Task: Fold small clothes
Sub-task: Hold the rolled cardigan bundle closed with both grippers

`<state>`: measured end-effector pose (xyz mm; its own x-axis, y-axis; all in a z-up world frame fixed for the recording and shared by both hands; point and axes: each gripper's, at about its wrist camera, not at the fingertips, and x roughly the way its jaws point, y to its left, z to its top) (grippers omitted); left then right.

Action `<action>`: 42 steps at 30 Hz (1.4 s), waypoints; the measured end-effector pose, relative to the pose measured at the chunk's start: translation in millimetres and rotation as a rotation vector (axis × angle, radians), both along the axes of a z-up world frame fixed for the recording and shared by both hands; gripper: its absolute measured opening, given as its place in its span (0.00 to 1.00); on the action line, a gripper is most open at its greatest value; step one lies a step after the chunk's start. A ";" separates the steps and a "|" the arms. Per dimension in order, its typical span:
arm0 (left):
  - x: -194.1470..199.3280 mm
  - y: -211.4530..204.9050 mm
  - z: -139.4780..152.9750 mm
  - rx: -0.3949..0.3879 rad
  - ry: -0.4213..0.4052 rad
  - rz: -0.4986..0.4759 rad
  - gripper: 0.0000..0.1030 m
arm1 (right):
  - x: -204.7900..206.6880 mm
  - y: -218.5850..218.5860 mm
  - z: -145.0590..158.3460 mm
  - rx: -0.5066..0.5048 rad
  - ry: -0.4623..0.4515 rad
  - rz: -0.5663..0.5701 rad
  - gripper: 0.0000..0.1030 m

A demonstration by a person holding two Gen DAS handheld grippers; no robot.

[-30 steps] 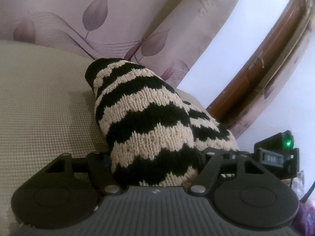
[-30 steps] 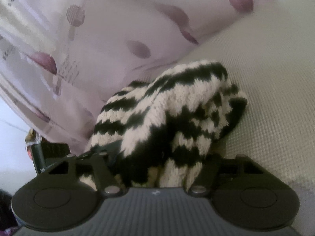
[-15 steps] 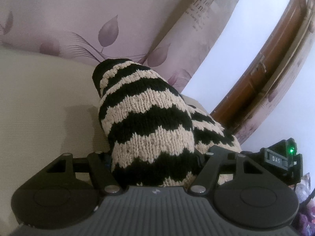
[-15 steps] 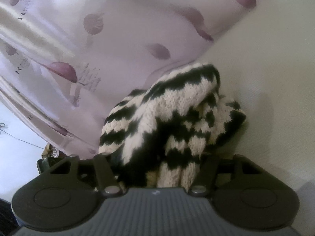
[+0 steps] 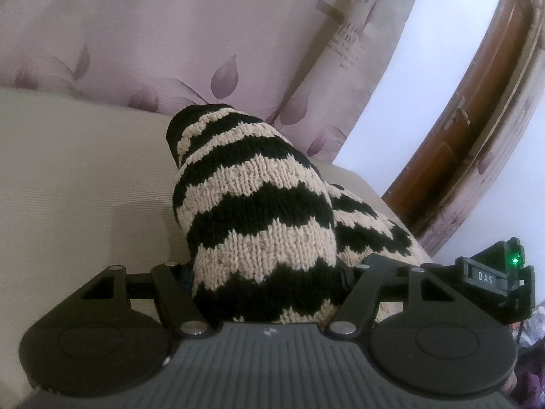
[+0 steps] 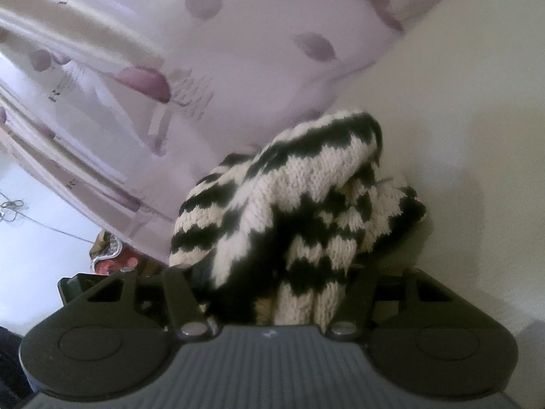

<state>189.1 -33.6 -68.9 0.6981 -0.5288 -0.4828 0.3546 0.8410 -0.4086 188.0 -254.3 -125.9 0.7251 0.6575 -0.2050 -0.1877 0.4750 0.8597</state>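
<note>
A small knitted garment with black and cream zigzag stripes (image 5: 252, 211) bulges up between the fingers of my left gripper (image 5: 269, 289), which is shut on it. The same knitted garment (image 6: 299, 211) is bunched in my right gripper (image 6: 272, 293), also shut on it. The fingertips of both grippers are hidden under the knit. The garment hangs over a beige textured surface (image 5: 78, 177). The right gripper's body with a green light (image 5: 494, 276) shows at the right edge of the left wrist view.
A pink curtain with leaf prints (image 5: 190, 37) hangs behind the surface. A brown wooden door frame (image 5: 477, 109) and a white wall are at the right. The curtain (image 6: 170, 68) fills the upper left of the right wrist view.
Both grippers have lifted and tilted with the garment still held; more curtain shows and the beige surface has dropped lower in view.
</note>
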 end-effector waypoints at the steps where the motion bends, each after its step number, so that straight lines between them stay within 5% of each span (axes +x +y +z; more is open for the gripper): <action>1: -5.9 2.8 2.7 0.008 -0.005 0.002 0.65 | -3.8 5.5 2.1 -0.004 -0.005 0.004 0.59; 42: -114.6 56.8 22.1 -0.012 -0.076 0.037 0.65 | -115.1 87.9 35.5 -0.026 -0.080 0.008 0.59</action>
